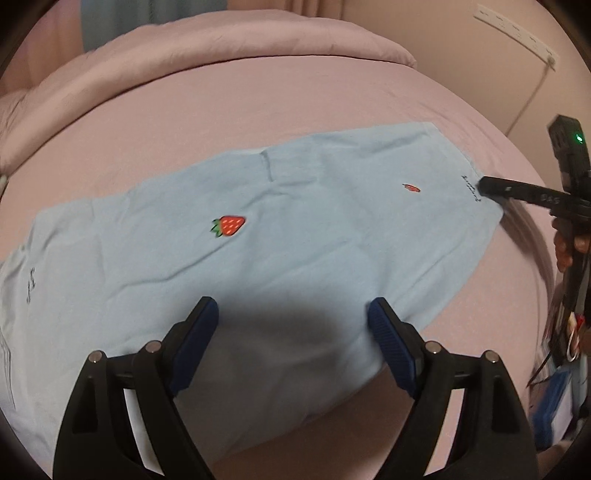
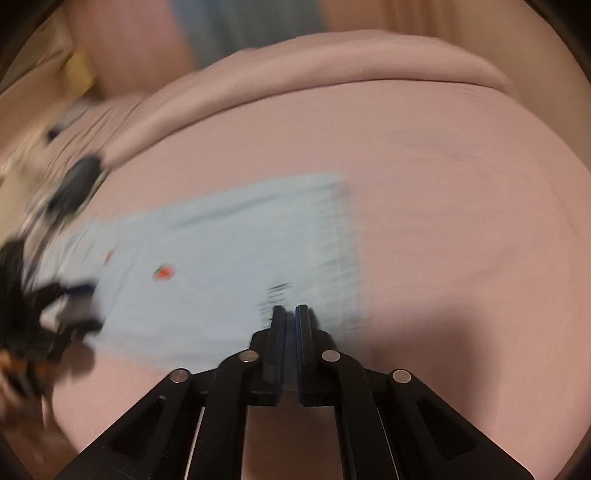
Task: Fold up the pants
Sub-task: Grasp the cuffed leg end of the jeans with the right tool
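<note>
Light blue pants (image 1: 280,236) with a strawberry patch (image 1: 229,225) lie flat on the pink bed (image 1: 258,122). My left gripper (image 1: 293,314) is open, its blue pads just above the near edge of the pants. My right gripper (image 2: 291,314) is nearly closed at the edge of the pants (image 2: 221,258) near the ribbed waistband (image 2: 340,251); the view is blurred and I cannot tell whether cloth is pinched. The right gripper also shows in the left wrist view (image 1: 487,186), its tip at the far right end of the pants. The left gripper shows at the left edge of the right wrist view (image 2: 74,306).
A rolled pink duvet (image 1: 221,48) lies along the far side of the bed. A white power strip (image 1: 517,33) hangs on the wall at the right. Blurred clutter (image 2: 74,184) sits past the bed's left side.
</note>
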Tool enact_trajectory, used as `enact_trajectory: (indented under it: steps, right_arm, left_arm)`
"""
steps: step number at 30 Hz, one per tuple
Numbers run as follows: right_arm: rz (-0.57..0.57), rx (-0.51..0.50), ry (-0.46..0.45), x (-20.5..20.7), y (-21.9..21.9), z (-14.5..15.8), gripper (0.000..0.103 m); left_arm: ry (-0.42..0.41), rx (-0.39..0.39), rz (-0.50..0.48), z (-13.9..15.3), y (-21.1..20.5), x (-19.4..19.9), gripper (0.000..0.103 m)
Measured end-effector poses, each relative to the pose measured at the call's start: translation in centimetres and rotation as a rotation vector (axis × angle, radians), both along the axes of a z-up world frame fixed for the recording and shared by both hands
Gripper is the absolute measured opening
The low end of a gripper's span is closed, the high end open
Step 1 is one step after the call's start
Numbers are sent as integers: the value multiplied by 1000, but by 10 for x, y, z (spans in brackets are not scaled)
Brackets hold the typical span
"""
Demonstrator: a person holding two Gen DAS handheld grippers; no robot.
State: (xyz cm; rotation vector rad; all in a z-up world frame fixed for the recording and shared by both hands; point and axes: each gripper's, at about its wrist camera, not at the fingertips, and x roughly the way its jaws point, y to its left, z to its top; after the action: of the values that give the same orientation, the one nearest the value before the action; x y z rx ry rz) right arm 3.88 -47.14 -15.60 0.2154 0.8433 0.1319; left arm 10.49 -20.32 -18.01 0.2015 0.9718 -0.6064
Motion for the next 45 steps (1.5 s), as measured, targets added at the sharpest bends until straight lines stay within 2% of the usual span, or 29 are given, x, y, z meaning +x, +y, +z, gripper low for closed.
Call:
enact_trajectory:
  steps: [2, 4, 6, 8, 10, 11, 17, 20, 29, 38, 40, 45]
  right_arm:
    - [-27, 56, -23, -6, -6, 6, 6]
    - [-66, 69, -36, -14, -6, 11, 25]
    - [-124, 82, -23, -22, -6, 13, 34]
    - [-157, 123, -26, -29, -8, 12, 39]
    - [-199, 179, -26, -36, -9, 8, 58]
    - [-221, 191, -26, -41, -13, 7, 61]
    - [-288, 336, -21, -49, -15, -11, 63]
    - [-310, 325, -26, -46, -7, -16, 63]
    - [-294, 276, -43, -32, 1, -14, 63]
    - [-274, 299, -61, -24, 1, -15, 63]
    - [-266, 343, -77, -22, 0, -17, 63]
    - [-255, 532, -130, -17, -10, -27, 63]
  left_arm:
    - [9, -2, 19, 2, 3, -4, 84]
    - [20, -21, 44, 5, 9, -9, 84]
    - [26, -51, 71, 10, 16, -13, 84]
    - [31, -84, 98, 15, 21, -11, 84]
    - [37, -103, 125, 18, 25, -9, 84]
    - [37, -105, 140, 19, 27, -8, 84]
    - [95, -166, 204, 18, 34, 4, 84]
    - [122, -189, 220, 18, 40, 4, 84]
    - [126, -163, 222, 17, 41, -1, 84]
    - [129, -138, 218, 14, 42, -3, 84]
    - [128, -129, 213, 14, 42, -3, 84]
    - [130, -118, 210, 12, 44, -3, 84]
